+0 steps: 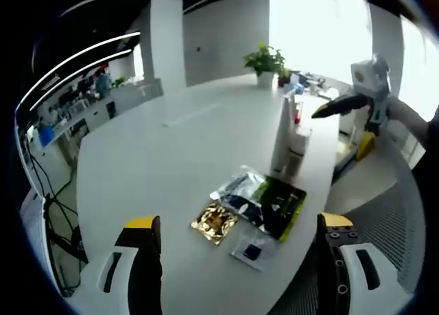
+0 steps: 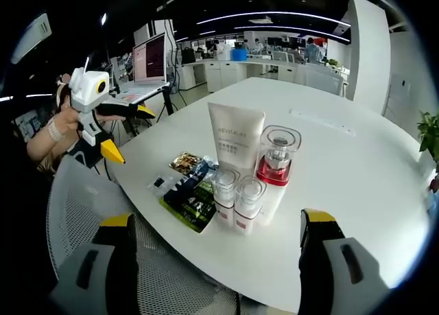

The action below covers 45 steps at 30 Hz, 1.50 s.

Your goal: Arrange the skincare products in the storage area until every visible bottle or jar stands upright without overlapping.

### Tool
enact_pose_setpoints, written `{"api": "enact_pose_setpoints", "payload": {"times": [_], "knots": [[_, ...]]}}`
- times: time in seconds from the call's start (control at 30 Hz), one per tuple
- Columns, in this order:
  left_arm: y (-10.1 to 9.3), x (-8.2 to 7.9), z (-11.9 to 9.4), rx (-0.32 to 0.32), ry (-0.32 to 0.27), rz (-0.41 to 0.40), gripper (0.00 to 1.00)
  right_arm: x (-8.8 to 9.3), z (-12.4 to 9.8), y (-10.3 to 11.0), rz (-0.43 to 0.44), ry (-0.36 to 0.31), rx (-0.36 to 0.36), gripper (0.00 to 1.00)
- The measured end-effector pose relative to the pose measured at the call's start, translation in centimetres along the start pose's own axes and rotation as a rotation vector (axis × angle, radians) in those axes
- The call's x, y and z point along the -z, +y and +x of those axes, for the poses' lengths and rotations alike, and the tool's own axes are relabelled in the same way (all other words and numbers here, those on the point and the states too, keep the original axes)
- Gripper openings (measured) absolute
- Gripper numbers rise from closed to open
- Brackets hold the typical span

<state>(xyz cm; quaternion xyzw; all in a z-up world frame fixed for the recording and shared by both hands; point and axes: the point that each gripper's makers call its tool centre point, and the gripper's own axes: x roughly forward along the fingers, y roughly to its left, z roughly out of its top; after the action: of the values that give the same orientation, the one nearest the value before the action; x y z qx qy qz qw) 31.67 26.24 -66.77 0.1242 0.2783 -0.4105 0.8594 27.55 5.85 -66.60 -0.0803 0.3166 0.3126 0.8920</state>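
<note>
A white tube [image 2: 235, 140] stands upright on the white table [image 2: 357, 164], and next to it stands a clear bottle with a red base [image 2: 276, 160]. Two small clear-capped bottles [image 2: 236, 195] stand in front of them, close together. Flat sachets [image 2: 188, 184] lie beside them toward the table edge. My right gripper [image 2: 219, 267] is open, short of the bottles and empty. In the left gripper view the tube [image 1: 281, 133] and bottles [image 1: 299, 142] stand beyond the sachets [image 1: 257, 206]. My left gripper [image 1: 240, 260] is open and empty near the sachets. The right gripper [image 1: 346, 106] hovers by the bottles.
A mesh chair back [image 2: 171, 287] sits under the right gripper at the table edge. A potted plant [image 1: 264, 61] and small items stand at the table's far end. A laptop on a stand [image 2: 152, 64] is behind the left gripper [image 2: 103, 123], which a hand holds.
</note>
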Motion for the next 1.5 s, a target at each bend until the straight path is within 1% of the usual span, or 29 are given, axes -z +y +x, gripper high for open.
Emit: {"api": "enact_pose_setpoints", "payload": {"times": [0.1, 0.23, 0.5, 0.67, 0.77, 0.83, 1.07, 1.23, 1.5], "knots": [[0.1, 0.1, -0.5, -0.020, -0.010, -0.018, 0.96, 0.1, -0.2, 0.0, 0.003, -0.006, 0.001, 1.00], [-0.1, 0.3, -0.9, -0.028, -0.016, -0.033, 0.97, 0.3, -0.5, -0.1, 0.006, -0.008, 0.009, 1.00], [-0.4, 0.9, -1.9, -0.050, -0.041, -0.088, 0.97, 0.7, -0.9, 0.0, 0.010, -0.010, 0.017, 1.00], [-0.5, 1.7, -2.3, -0.060, -0.038, -0.118, 0.97, 0.9, -1.0, 0.2, 0.010, -0.011, 0.016, 1.00], [-0.7, 2.0, -2.6, -0.065, -0.038, -0.127, 0.97, 1.1, -0.9, 0.2, 0.020, -0.003, 0.016, 1.00], [-0.9, 2.0, -2.9, -0.070, -0.053, -0.143, 0.97, 1.5, -0.8, 0.5, 0.035, 0.013, 0.002, 1.00], [-0.9, 2.2, -3.3, -0.101, -0.053, -0.145, 0.97, 1.4, -0.9, 0.9, 0.024, 0.002, 0.001, 1.00], [-0.7, 2.4, -3.6, -0.118, -0.055, -0.157, 0.97, 1.5, -1.0, 0.9, 0.022, 0.005, 0.000, 1.00], [-0.9, 2.8, -3.9, -0.121, -0.054, -0.157, 0.97, 1.7, -0.9, 1.2, 0.017, 0.008, 0.002, 1.00]]}}
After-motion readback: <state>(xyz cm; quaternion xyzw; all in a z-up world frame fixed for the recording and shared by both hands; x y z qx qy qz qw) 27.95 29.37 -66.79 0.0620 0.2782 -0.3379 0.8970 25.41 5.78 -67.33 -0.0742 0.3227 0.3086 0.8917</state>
